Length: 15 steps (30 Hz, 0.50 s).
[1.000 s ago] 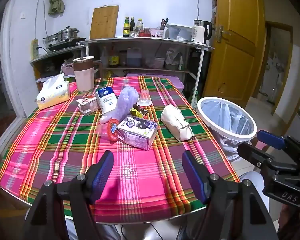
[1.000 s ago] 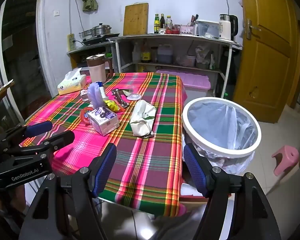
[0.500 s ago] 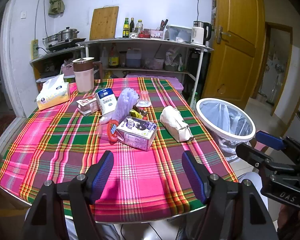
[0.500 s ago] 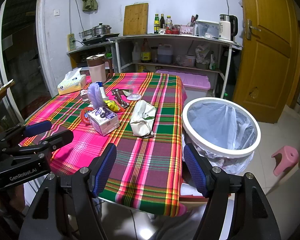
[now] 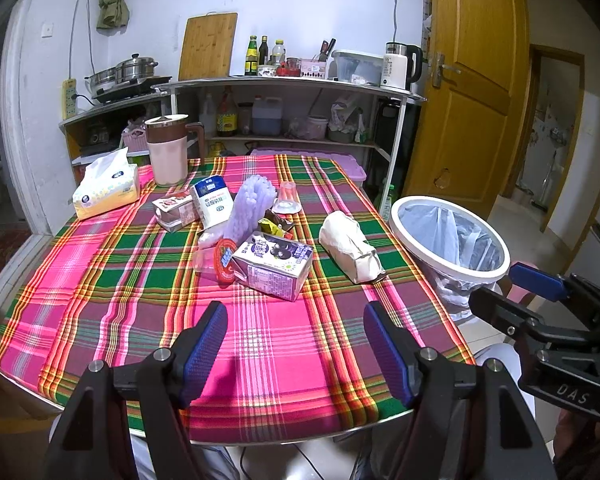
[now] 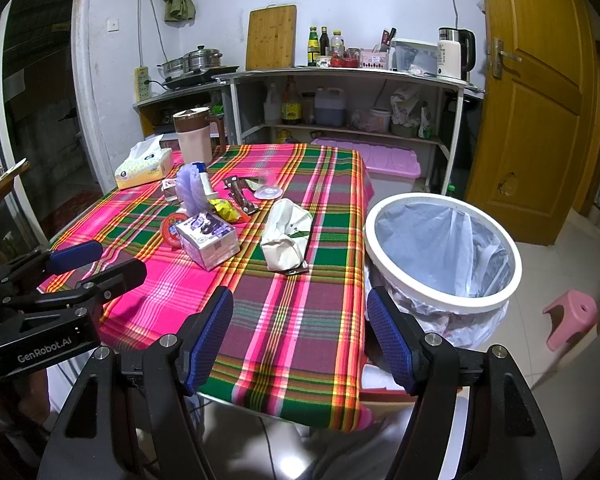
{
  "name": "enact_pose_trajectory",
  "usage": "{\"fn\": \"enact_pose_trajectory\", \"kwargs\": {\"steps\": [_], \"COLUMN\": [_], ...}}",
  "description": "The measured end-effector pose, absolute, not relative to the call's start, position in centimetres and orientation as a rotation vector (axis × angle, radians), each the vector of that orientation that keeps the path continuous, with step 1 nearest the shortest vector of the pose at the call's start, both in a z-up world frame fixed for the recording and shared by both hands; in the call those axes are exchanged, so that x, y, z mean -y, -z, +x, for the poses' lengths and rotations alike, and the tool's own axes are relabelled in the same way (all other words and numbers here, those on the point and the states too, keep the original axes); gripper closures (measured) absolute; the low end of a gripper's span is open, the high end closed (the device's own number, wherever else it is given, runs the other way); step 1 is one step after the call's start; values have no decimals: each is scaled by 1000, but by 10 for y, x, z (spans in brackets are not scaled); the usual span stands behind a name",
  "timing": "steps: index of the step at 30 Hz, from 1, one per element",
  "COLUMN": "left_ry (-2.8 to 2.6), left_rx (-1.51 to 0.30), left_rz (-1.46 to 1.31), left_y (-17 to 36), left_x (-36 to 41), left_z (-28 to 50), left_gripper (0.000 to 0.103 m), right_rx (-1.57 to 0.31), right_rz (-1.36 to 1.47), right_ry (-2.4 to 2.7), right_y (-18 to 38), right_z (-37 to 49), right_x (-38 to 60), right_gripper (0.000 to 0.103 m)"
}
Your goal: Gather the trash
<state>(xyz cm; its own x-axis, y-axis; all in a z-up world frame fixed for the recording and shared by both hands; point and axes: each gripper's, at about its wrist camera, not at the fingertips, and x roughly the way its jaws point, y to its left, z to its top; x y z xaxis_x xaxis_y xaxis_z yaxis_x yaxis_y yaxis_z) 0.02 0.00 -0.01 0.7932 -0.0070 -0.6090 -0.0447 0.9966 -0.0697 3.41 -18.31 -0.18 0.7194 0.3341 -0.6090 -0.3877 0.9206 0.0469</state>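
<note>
On table (image 5: 100, 280): purple carton (image 5: 274, 266), white wrapped bundle (image 5: 350, 248).
Beside table: lined bin (image 6: 440, 254).
Left gripper (image 5: 296, 346): spread wide, empty.
Right gripper (image 6: 300, 334): spread wide, empty.

Both tools look alike — the left gripper (image 5: 294, 344) and right gripper (image 6: 300, 334) have black frames, silver screws and blue textured finger pads (image 5: 204, 344); white lettering reads "GenRobot.AI" and "DAS".

The purple carton (image 5: 274, 264) hides the lower side of the red-lidded cup (image 5: 222, 261), and the yellow wrapper (image 5: 269, 225) only peeks out behind it. Print on the white-and-blue pack (image 5: 212, 201) is too small to read. The pink stool (image 6: 571, 319) is clipped by the right wrist view's dark rim.
</note>
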Motion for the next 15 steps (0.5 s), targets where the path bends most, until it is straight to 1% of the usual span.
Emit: {"fn": "enact_pose_trajectory", "kwargs": {"steps": [15], "left_ry": [-19], "left_rx": [-654], "left_rz": [-84], "left_y": [0], "left_x": [0], "left_z": [0], "left_gripper": [33], "right_rx": [-658], "right_rz": [-86], "right_ry": [-399], "right_y": [3], "right_z": [34], "right_x": [182], "right_gripper": [33]}}
